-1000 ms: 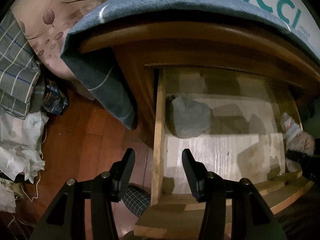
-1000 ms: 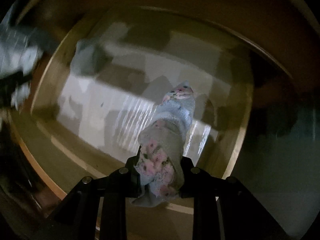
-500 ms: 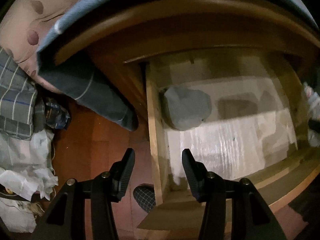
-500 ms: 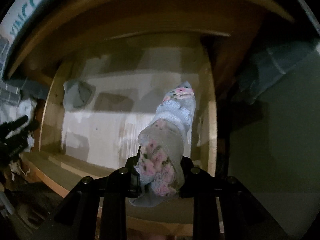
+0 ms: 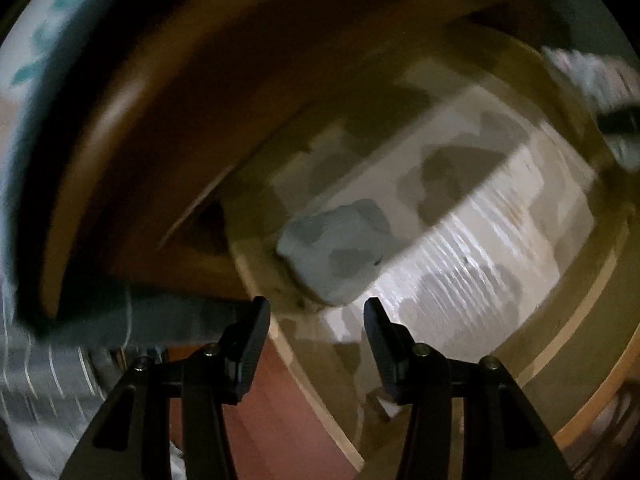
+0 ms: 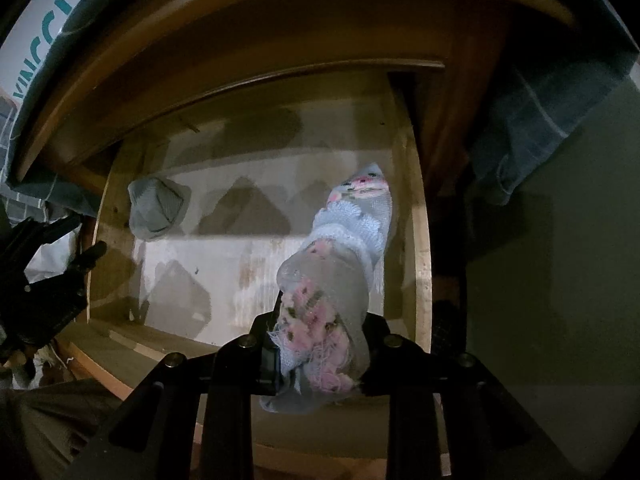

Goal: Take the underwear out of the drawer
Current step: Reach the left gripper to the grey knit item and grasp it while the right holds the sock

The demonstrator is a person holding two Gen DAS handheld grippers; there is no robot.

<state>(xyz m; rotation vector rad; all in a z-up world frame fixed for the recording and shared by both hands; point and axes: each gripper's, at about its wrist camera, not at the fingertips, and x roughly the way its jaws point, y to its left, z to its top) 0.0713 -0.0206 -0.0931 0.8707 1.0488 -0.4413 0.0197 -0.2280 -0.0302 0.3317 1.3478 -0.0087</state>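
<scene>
Between the right gripper's [image 6: 320, 354] pads sits a floral, lace-edged pair of underwear [image 6: 340, 272]. Log of the jaws: narrow, just starting to ease apart, cloth still pinched between them. Garment hangs with its long axis running away from the fingers, over the right half of the open drawer [image 6: 420, 240], apparently clear of the drawer floor.

Left gripper [image 5: 316, 340]: jaws about half apart, nothing between them. Left-wrist view is motion-blurred. Left finger [image 5: 250, 344] is over the red-brown floor [image 5: 272, 412], right finger over the drawer bottom, so the jaws straddle the drawer's left side wall.

Just beyond the left fingertips, slightly toward the drawer's inside: a folded grey pair of underwear [image 5: 340, 256], lying flat in the back-left corner, touching or nearly touching the side wall. Long axis roughly across the jaw gap.

Judgement: left hand is much the nearer to the grey pair; the right is occupied. Reach needs a short move forward and inward, clear of the wall.

Farther back: cabinet top edge [image 6: 280, 12], dark cloth [image 6: 540, 120] draped over the right.
</scene>
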